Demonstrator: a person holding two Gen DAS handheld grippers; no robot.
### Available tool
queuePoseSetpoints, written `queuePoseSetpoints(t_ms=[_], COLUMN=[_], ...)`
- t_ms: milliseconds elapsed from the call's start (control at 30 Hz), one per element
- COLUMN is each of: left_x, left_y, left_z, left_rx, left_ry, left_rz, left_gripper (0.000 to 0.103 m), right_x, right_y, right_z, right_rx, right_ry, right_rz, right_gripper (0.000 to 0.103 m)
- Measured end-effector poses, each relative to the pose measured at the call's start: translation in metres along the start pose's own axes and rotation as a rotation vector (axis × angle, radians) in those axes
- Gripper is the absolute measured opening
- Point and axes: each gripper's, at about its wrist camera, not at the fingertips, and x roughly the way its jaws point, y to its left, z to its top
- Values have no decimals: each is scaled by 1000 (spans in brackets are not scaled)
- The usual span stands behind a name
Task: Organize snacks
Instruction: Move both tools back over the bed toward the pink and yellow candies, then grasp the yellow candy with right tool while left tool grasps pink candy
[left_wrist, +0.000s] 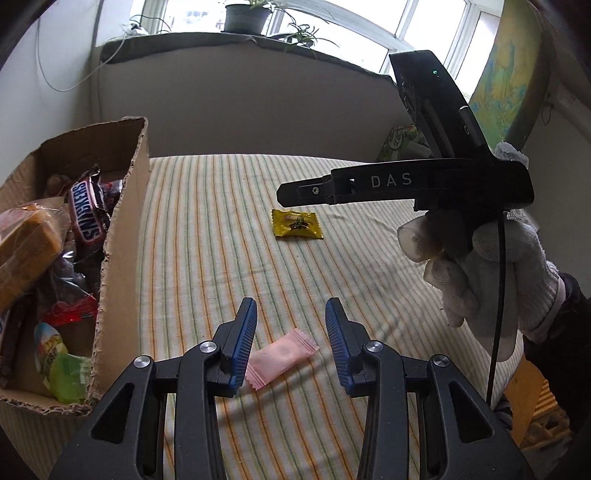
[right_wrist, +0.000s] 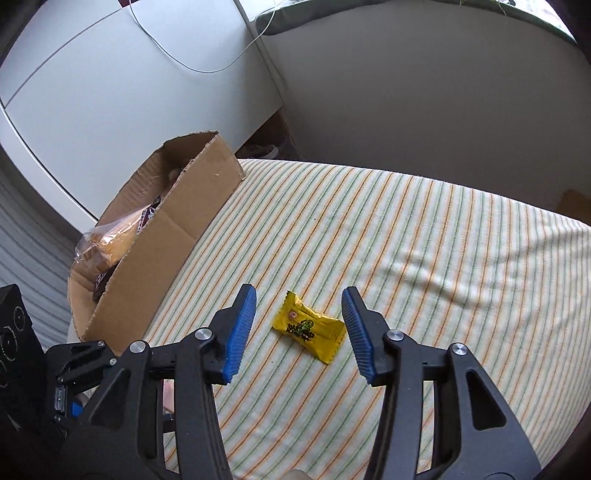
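Left wrist view: the left gripper (left_wrist: 291, 325) hangs spread wide over a small pink sealed candy packet (left_wrist: 281, 358) lying between its blue pads, untouched, on the striped cloth (left_wrist: 229, 229). Beside it stands the torn cardboard box (left_wrist: 125, 236) of snacks. Across, the right gripper (right_wrist: 299, 314) gapes around a yellow foil candy packet (right_wrist: 309, 326).

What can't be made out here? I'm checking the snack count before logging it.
- Cardboard box contents: right wrist view, near wall hides most.
- Box's left part: left wrist view, cut off by the edge.
- Yellow candy label: too small.
- Pink candy: left wrist view, one end behind a finger.
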Motion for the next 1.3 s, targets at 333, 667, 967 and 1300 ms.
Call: queuePoseSetpoints(t_ms=[333,667,967,1300], left_x=[8,1,-6,-5], left_y=[-5,-17,-10,-9], left_z=[-12,-23,-30,-29], left_rx=[43,110,126,109], left_ry=[62,77,69,53], left_rz=[-31,-15,20,24], left_gripper=[37,37,37,14], right_x=[16,10,21,21], right_y=[-9,3,26,31], right_z=[-2,-11,-12,-15], right_rx=[50,-2,-124,-165], right_ry=[36,60,78,85], right_rz=[59,11,-99,-192], right_gripper=[50,50,50,25])
